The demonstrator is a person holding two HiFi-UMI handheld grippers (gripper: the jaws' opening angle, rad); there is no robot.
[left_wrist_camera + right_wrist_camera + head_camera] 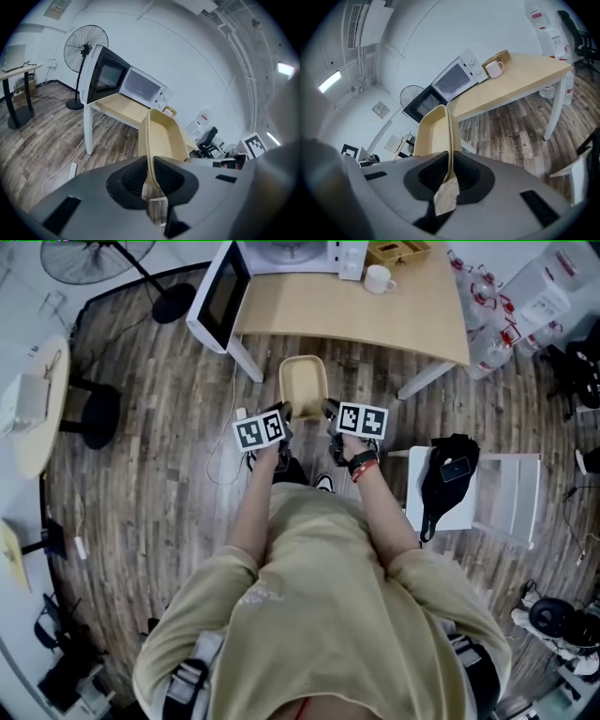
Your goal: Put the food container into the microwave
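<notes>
Your left gripper (151,174) is clenched on just the thin left rim of the food container (304,385). A twist or uneven pull could flex that wall and let it slip. At the far left, the microwave (291,257) has its open door (221,296) jutting past the table (394,324), and a wide swing could clip it. Your right gripper (449,174) is clamped on the right rim. The container hangs between them above the floor, near of the table. It is pale beige, shallow and round-cornered, with nothing visible inside.
</notes>
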